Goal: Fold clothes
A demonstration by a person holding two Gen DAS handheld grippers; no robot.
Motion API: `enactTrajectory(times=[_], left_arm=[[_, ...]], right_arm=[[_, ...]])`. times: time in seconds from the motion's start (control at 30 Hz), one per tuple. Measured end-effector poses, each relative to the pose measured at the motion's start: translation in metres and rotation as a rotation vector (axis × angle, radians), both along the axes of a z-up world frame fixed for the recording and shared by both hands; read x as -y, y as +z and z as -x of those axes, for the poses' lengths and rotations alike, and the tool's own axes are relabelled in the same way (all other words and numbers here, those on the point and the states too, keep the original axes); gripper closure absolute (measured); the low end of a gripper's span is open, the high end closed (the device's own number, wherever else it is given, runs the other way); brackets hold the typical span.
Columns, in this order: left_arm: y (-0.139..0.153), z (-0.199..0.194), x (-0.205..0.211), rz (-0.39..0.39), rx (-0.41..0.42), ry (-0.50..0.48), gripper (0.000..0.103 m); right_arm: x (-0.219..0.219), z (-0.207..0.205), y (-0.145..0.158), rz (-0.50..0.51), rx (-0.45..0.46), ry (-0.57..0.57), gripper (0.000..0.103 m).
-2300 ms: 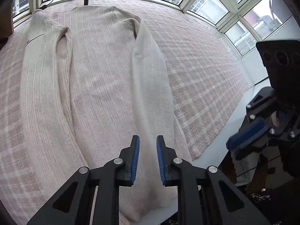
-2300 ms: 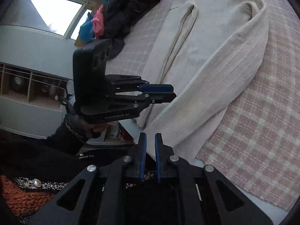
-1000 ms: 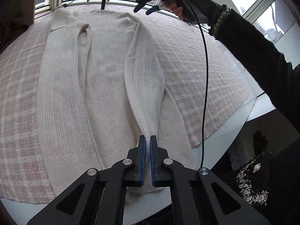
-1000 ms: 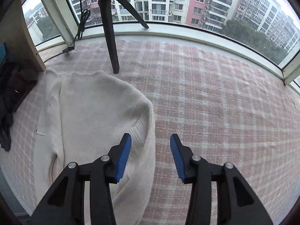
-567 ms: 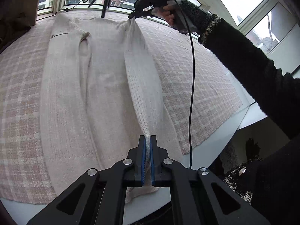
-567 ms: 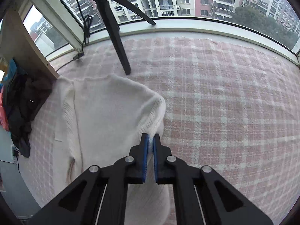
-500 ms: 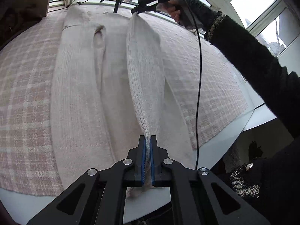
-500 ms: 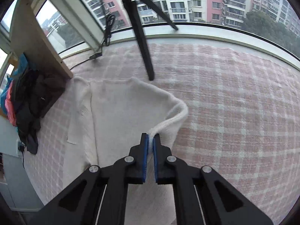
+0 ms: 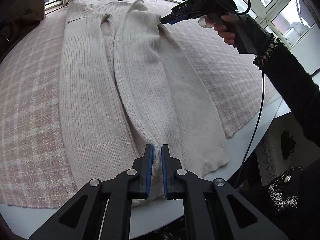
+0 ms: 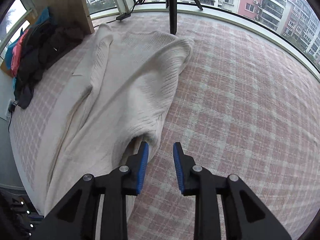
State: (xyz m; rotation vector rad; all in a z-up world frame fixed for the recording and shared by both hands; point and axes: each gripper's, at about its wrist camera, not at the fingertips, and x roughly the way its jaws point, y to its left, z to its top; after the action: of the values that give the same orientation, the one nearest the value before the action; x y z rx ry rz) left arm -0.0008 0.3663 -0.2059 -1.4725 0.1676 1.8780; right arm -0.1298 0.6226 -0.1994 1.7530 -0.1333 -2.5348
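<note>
A cream sweater (image 9: 90, 84) is spread on a plaid cloth (image 10: 250, 100), one side folded inward. Its hem is pinched by the left gripper (image 9: 157, 168); the right gripper (image 10: 160, 166) is spread. The fold likely needs flattening next.

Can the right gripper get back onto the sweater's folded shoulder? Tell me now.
Probably yes. The right gripper is open, and the folded shoulder of the sweater lies right against its left finger, with only bare plaid cloth around and nothing in between.

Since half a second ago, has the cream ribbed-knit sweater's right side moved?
Yes. The cream ribbed-knit sweater has folded leftward, toward the wooden post; the right gripper has released it.
</note>
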Motion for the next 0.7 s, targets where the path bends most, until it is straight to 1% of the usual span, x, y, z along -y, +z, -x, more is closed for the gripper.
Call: enactTrajectory(times=[0.03,0.07,0.13,0.17,0.2,0.23,0.3,0.33,0.37,0.4,0.47,0.53,0.6,0.67,0.7], left_arm=[[0.000,0.001,0.002,-0.002,0.006,0.005,0.096],[-0.001,0.002,0.003,0.002,0.006,0.005,0.096],[-0.001,0.001,0.005,0.015,-0.002,0.003,0.096],[0.001,0.001,0.006,0.016,-0.005,0.005,0.096],[0.004,0.000,0.008,0.015,-0.008,0.009,0.096],[0.008,-0.001,0.009,0.002,-0.008,0.011,0.096],[0.014,-0.004,0.000,-0.020,-0.014,-0.010,0.096],[0.016,-0.006,-0.007,-0.027,-0.022,-0.030,0.096],[0.017,-0.009,-0.016,-0.027,-0.027,-0.061,0.094],[0.019,-0.011,-0.020,-0.023,-0.039,-0.073,0.088],[0.027,-0.012,-0.021,-0.010,-0.071,-0.076,0.084],[0.034,-0.013,-0.023,0.002,-0.102,-0.078,0.085],[0.042,-0.014,-0.025,0.015,-0.134,-0.081,0.084],[0.049,-0.016,-0.026,0.027,-0.165,-0.084,0.082],[0.053,-0.016,-0.027,0.033,-0.181,-0.086,0.082]], right_arm=[[0.005,0.002,-0.005,-0.018,0.000,0.008,0.068],[0.009,0.006,-0.010,-0.031,0.003,0.016,0.065],[0.012,0.013,-0.017,-0.053,0.010,0.019,0.065],[0.009,0.014,-0.018,-0.039,0.009,0.012,0.069],[0.003,0.012,-0.017,-0.003,0.007,-0.005,0.094],[-0.006,0.010,-0.017,0.026,0.009,-0.028,0.096],[-0.031,0.004,-0.019,0.044,0.032,-0.113,0.095],[-0.040,0.001,-0.020,0.049,0.041,-0.143,0.093],[-0.040,0.000,-0.020,0.039,0.042,-0.136,0.090],[-0.038,-0.002,-0.018,0.026,0.035,-0.125,0.088],[-0.025,-0.005,-0.009,-0.019,-0.013,-0.076,0.083],[-0.012,-0.005,-0.004,-0.085,-0.035,-0.036,0.079],[-0.004,-0.004,-0.004,-0.148,-0.044,-0.001,0.079],[0.000,-0.001,-0.008,-0.172,-0.041,0.011,0.079],[-0.003,0.000,-0.010,-0.157,-0.026,-0.002,0.080]])
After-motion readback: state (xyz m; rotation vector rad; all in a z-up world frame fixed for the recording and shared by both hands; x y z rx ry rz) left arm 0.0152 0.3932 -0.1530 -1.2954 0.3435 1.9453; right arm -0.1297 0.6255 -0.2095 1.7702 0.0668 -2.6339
